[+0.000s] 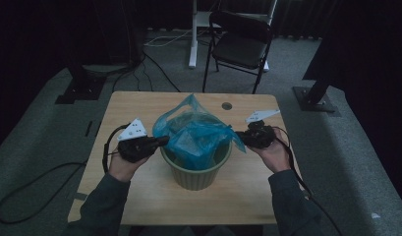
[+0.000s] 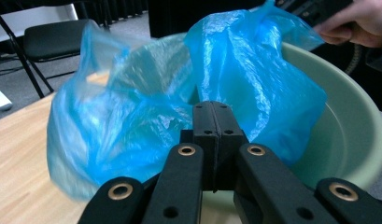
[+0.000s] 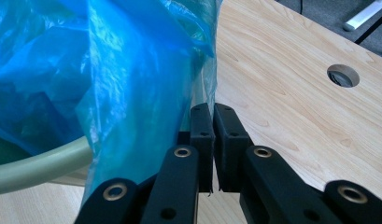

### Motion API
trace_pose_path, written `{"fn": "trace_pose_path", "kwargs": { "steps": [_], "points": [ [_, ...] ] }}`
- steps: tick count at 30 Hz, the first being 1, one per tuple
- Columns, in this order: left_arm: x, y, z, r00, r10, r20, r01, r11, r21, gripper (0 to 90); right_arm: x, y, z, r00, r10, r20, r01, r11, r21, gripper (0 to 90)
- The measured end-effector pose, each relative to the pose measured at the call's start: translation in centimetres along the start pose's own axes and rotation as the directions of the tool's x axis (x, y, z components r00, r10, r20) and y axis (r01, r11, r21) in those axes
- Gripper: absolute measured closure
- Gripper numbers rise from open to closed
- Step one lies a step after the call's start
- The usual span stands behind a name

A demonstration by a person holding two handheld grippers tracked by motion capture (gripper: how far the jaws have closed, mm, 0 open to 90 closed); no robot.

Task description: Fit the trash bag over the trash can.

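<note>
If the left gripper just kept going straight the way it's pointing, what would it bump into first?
Most likely the thin blue plastic bag, which lies directly ahead of the left gripper, its jaws closed at the plastic. Behind it sits the inside of the pale green round bin. Whether the jaws actually pinch the film is hard to tell.

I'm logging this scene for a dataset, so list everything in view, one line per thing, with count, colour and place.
Table: one, light wood, centre; round cable hole near its far edge.
Bin: one, pale green, round, middle of the table.
Plastic bag: one, translucent blue, sitting in the bin, edges draped over the rim on both sides.
Folding chair: one, black, on the grey carpet beyond the table.
White stand leg: one, left of the chair.
Cables: several, black and white, on the carpet.
Left gripper: black, jaws shut on the bag's left edge.
Right gripper: black, jaws shut on the bag's right edge.
Hands and sleeves: two, dark sleeves, bottom of the high view.
</note>
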State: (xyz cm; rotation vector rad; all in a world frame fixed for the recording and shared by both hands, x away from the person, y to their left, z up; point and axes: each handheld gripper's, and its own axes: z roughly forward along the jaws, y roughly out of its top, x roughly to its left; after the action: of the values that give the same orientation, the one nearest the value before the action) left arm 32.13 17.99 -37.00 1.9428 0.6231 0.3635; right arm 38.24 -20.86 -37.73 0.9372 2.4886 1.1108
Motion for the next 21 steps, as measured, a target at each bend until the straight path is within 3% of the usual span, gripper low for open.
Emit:
{"fn": "trace_pose_path", "kwargs": {
  "steps": [4,6,9,15,21],
  "points": [
    [-0.5,-1.3,-0.6,0.9999,-0.005,0.012,0.005,1.0,0.003,90.0,-0.1,-0.1,-0.1,1.0,0.008,0.002,-0.008,1.0,0.003,87.2],
    [-0.5,-1.7,-1.0,0.9988,-0.029,0.038,0.03,0.9994,-0.017,90.0,-0.1,-0.2,-0.1,1.0,0.007,0.002,-0.007,1.0,0.003,87.2],
    [-0.8,-2.0,-1.5,0.9979,-0.035,0.054,0.037,0.9989,-0.028,90.0,0.0,-0.4,-0.1,0.9999,0.01,-0.003,-0.01,0.9999,0.007,87.2],
    [-1.2,-2.8,-2.2,0.9971,-0.041,0.064,0.042,0.999,-0.013,90.0,0.1,-0.6,-0.2,0.9999,0.009,-0.011,-0.009,0.9999,0.008,87.2],
    [-0.3,-4.2,-1.7,0.9947,-0.083,0.06,0.082,0.9964,0.02,90.0,0.4,-0.7,0.2,0.9998,0.004,-0.021,-0.004,0.9999,0.014,87.2]
  ]
}}
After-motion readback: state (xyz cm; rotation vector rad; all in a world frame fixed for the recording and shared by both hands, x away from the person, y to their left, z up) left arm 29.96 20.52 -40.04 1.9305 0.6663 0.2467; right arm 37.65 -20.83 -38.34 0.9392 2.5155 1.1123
